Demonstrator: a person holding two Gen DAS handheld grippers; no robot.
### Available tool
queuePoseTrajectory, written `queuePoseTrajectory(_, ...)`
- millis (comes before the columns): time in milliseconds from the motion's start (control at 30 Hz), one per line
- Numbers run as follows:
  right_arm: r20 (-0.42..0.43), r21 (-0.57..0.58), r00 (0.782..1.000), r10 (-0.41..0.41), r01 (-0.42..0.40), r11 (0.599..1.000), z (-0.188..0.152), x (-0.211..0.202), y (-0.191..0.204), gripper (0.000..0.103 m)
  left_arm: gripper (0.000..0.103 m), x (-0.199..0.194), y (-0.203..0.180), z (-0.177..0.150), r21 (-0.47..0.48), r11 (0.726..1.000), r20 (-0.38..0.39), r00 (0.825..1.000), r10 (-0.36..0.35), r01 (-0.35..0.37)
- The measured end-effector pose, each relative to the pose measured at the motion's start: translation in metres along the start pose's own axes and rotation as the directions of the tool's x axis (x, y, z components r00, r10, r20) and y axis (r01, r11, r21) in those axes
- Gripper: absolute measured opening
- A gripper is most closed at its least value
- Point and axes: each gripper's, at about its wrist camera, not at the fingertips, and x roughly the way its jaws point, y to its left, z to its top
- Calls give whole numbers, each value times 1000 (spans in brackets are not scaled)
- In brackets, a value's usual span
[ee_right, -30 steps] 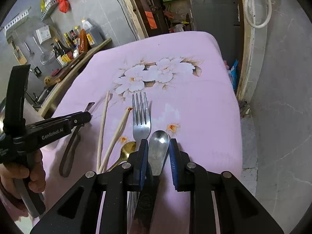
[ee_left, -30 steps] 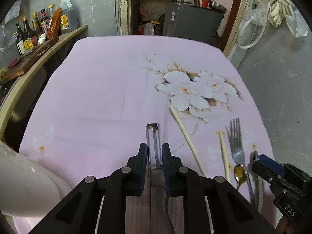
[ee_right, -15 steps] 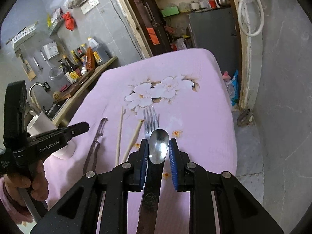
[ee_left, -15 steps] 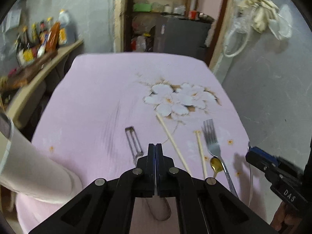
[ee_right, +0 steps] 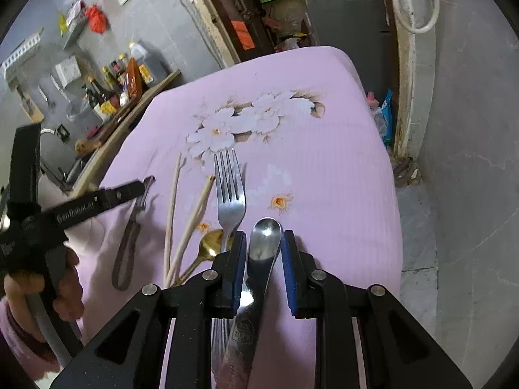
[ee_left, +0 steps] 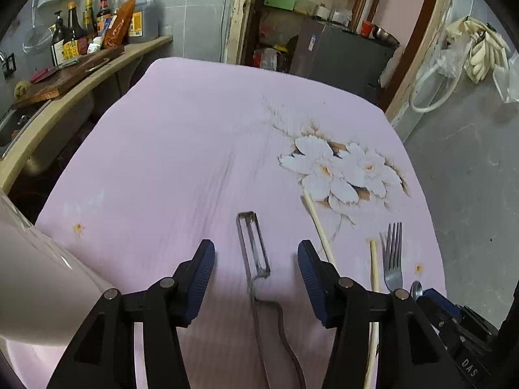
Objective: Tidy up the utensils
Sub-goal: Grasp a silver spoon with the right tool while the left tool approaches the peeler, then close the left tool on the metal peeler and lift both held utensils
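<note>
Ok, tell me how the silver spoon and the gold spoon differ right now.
The silver spoon lies between the right tool's pads; the gold spoon lies left of them. The silver spoon lies beside the fork, while the gold spoon's bowl is tucked under it. Both rest on the pink cloth.

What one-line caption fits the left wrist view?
Left gripper open above a metal peeler on the pink floral cloth, chopsticks and fork alongside.

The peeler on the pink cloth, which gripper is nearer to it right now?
Left. The left gripper has its jaws spread open on either side of the peeler. The right gripper sits off beside the fork, straddling the silver spoon.
</note>
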Motion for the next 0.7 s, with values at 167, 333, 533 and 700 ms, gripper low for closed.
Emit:
queuePoseTrajectory(167,-41,-63,999,21,-23,998,6,4,-1,20,50,16,5,1,-7,1000,-77,997,-8,7)
queuePoseTrajectory(333,-83,-112,992,91,-100,989,16,12,-8,20,37,20,-2,2,53,998,-70,996,48,-44)
queuePoseTrajectory(533,-99,-98,991,84,-94,991,21,15,-10,7,17,18,-6,3,67,996,-71,996,56,-52)
queuePoseTrajectory(700,-85,-71,992,97,-103,992,21,13,-7,2,13,16,3,8,23,1000,-95,995,8,-5)
